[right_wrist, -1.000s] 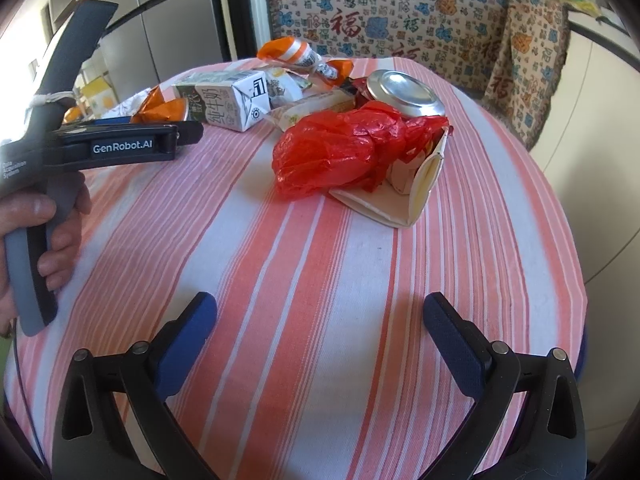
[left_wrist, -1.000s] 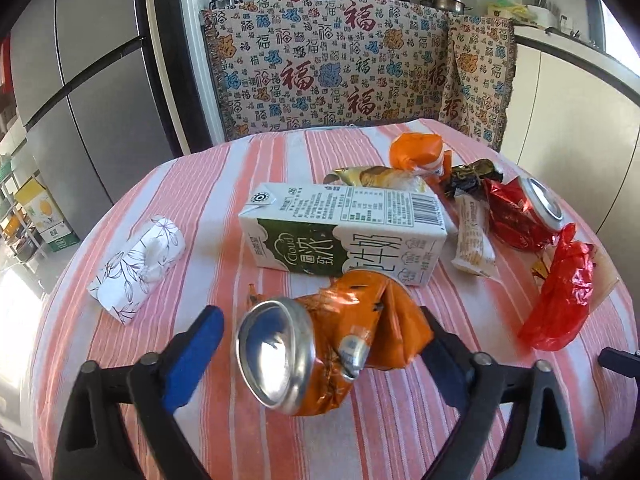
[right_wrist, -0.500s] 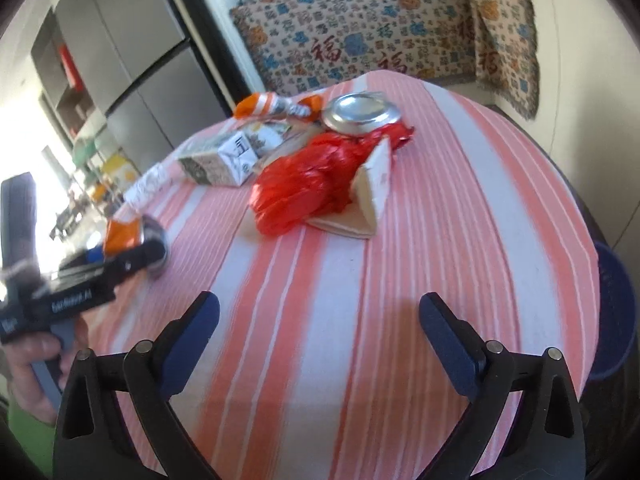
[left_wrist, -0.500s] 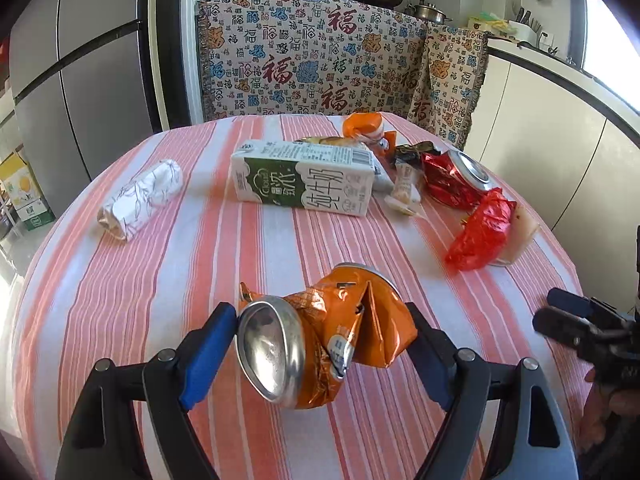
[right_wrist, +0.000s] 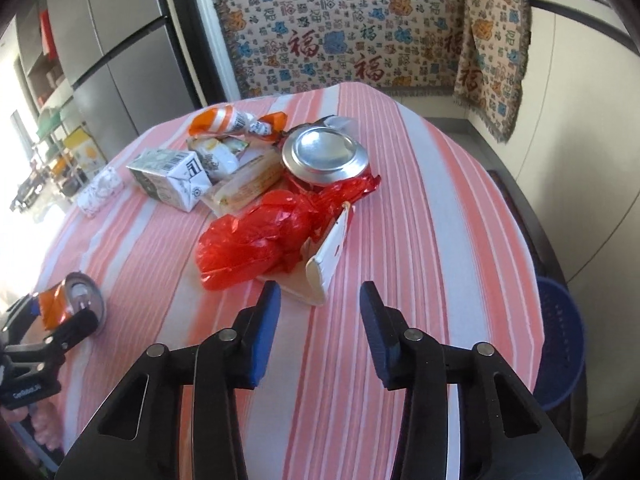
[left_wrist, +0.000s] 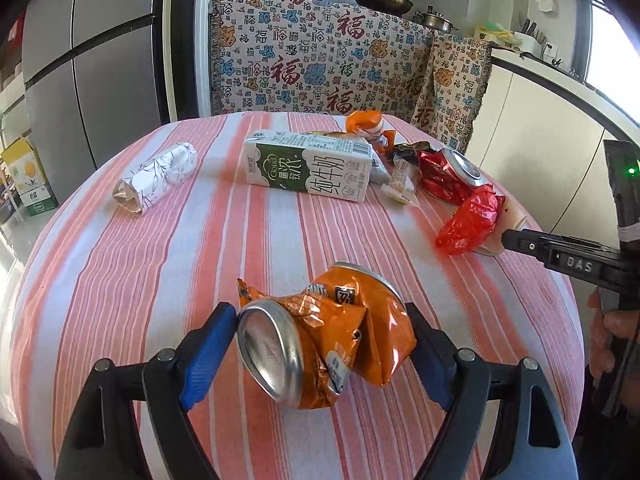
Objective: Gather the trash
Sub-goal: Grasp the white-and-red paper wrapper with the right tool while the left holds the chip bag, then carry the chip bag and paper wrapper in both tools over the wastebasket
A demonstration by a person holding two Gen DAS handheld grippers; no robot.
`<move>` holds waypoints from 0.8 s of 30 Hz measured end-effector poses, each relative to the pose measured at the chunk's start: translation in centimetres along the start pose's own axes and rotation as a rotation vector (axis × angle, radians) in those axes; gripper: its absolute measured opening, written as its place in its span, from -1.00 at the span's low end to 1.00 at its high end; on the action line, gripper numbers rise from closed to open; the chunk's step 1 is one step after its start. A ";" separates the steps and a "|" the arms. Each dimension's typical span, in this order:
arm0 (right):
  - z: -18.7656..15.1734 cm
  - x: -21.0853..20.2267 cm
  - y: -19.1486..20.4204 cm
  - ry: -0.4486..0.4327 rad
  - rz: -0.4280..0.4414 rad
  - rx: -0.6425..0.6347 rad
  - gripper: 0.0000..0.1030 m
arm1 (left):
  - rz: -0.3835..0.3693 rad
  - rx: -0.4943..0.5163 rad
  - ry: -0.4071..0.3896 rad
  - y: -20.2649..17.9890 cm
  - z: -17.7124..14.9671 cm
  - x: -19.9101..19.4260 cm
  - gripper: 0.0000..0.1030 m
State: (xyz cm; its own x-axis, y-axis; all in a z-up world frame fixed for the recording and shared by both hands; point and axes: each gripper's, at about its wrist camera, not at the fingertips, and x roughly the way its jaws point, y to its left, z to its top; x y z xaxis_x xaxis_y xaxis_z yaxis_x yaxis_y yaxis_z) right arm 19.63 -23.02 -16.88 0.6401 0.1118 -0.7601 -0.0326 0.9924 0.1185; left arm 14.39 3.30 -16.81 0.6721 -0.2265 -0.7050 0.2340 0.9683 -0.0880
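Right fingers narrower, empty, closing

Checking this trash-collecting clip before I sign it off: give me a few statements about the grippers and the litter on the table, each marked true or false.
1. The left gripper is clamped on a crushed orange can. True.
2. The right gripper holds the red plastic bag. False: nothing is between its fingers; its jaws have just been closing, and the bag lies on the table ahead of them.
3. The milk carton lies on its side. True.
4. The milk carton stands alone at the near edge of the table. False: it lies at the far side, beside the other wrappers.
5. A blue basket sits on the floor beside the table. True.
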 end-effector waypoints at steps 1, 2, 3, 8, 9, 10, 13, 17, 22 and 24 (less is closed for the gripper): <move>0.2 0.2 -0.2 -0.005 0.001 -0.002 -0.48 | 0.000 0.000 0.001 0.0 0.0 0.0 0.64; 0.4 0.3 -0.3 -0.013 0.002 -0.009 -0.76 | -0.001 0.000 0.002 0.0 0.0 -0.1 0.64; 0.5 0.3 -0.4 -0.016 -0.005 -0.015 -0.85 | -0.002 0.002 0.003 0.0 0.0 -0.1 0.63; 0.3 -2.9 -0.8 -0.040 -0.009 -0.056 -0.88 | -0.023 0.010 0.003 -0.5 0.1 -0.7 0.49; 0.2 -3.8 -0.8 -0.046 -0.027 -0.075 -0.88 | -0.038 0.011 0.006 -0.6 0.1 -0.8 0.23; 0.0 -4.6 -0.9 -0.053 -0.049 -0.094 -0.88 | -0.050 0.009 0.016 -0.9 0.2 -0.7 0.22; -0.4 -5.7 -1.8 -0.050 -0.071 -0.103 -0.88 | -0.058 0.022 0.021 -1.8 0.3 -0.5 0.20; -1.3 -6.8 -3.2 -0.051 -0.057 -0.073 -0.88 | -0.070 0.006 0.012 -2.1 0.2 -0.7 0.13; -2.4 -8.4 -4.0 -0.068 -0.001 -0.030 -0.88 | -0.092 -0.002 0.004 -2.1 0.0 -1.8 0.09; -2.7 -9.0 -4.0 -0.076 0.022 -0.016 -0.88 | -0.092 -0.005 -0.001 -2.3 -0.1 -2.2 0.09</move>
State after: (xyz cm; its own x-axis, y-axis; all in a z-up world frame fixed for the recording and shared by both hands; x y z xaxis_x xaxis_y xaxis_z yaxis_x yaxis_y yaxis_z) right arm 11.92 -27.89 -12.30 0.6958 0.1301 -0.7064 -0.0592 0.9905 0.1241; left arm 12.33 1.61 -15.15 0.6484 -0.3147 -0.6932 0.2913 0.9438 -0.1561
